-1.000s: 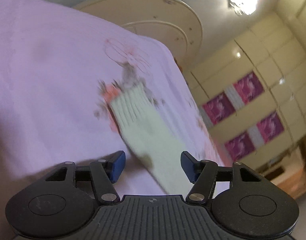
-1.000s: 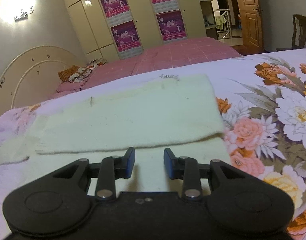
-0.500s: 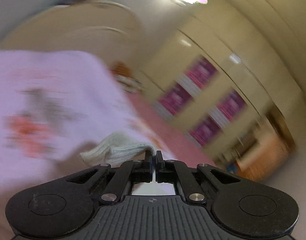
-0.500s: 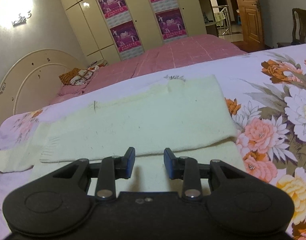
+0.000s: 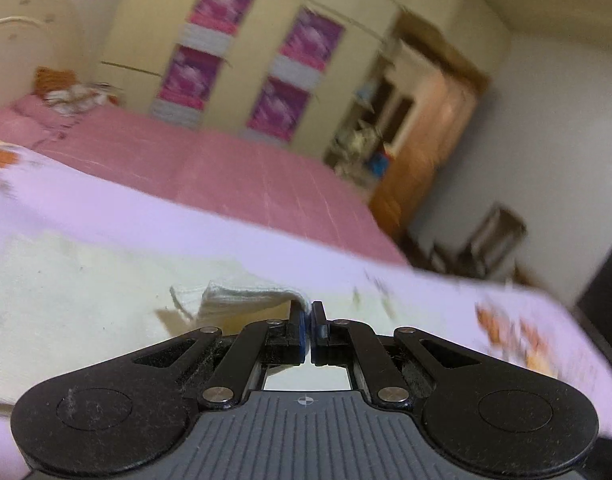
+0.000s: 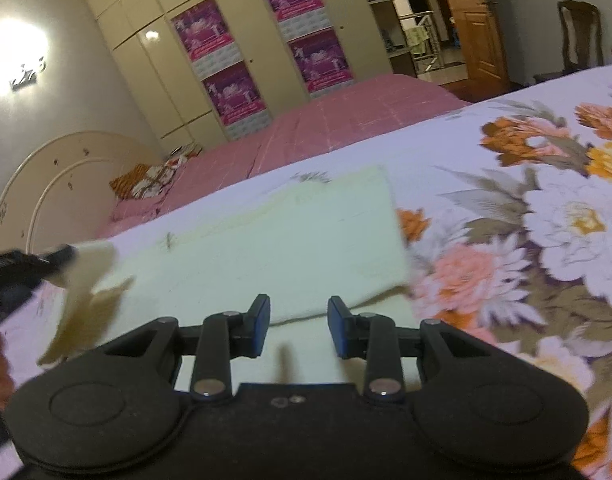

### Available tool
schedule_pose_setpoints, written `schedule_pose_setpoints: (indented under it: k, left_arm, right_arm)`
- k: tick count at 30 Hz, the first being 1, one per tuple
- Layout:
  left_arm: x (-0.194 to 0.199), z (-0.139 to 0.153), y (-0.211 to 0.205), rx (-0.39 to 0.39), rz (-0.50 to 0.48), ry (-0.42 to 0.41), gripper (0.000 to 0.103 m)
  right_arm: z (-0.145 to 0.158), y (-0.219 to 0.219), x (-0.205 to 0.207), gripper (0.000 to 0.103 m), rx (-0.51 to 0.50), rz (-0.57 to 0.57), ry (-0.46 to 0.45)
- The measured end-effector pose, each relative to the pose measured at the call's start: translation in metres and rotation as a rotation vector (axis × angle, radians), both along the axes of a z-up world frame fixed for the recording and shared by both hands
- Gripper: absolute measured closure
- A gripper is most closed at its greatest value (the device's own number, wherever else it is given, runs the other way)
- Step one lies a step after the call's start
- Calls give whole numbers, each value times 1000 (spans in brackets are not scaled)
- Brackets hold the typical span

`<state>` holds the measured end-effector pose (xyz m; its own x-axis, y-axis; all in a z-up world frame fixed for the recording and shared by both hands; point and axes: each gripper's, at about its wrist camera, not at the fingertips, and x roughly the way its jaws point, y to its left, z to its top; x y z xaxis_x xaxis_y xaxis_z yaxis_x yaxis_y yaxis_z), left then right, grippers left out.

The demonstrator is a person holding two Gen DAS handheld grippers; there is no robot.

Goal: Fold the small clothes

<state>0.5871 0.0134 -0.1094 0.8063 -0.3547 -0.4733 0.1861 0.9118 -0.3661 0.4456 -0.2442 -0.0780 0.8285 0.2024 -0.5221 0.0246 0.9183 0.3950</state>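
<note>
A cream knit garment lies folded flat on the floral bedsheet. My left gripper is shut on the garment's sleeve cuff and holds it lifted above the garment body. In the right wrist view the left gripper shows at the far left, with the sleeve hanging from it. My right gripper is open and empty, just above the garment's near edge.
A second bed with a pink cover lies beyond, with a cream headboard at the left. Wardrobes with purple posters line the far wall. A wooden door and a chair stand at the right.
My left gripper closed on the sleeve cuff, lifted it and swung right over the garment body. My right gripper stayed open near the garment's front edge.
</note>
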Motion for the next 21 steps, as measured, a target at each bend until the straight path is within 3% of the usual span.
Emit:
schedule_pose_setpoints:
  k: [5,7,8,10,13,17,21]
  left_arm:
    - [-4,5,-71,149,-138,61,100]
    - [-18,7,-94,217,-189,47,69]
    - [-24,9,-95,216,-201,22,46]
    - [-42,18,-83,205,-158,-28,44]
    - [-66,28,-44,187,-61,-19,44]
    - [-93,19,30,224,134,51,44]
    - [-103,3,79,183,245,120,44]
  right_arm:
    - [-7,-19,-1,67,50,-14,13]
    - [-8,-22,2,63,75,-10,12]
    - [-9,-22,4,61,88,-5,10]
    - [-10,-18,9,60,109,15,4]
    - [-10,-8,22,59,149,66,-5]
    - [-8,16,46,59,133,123,-13]
    - [-17,32,76,58,124,115,39]
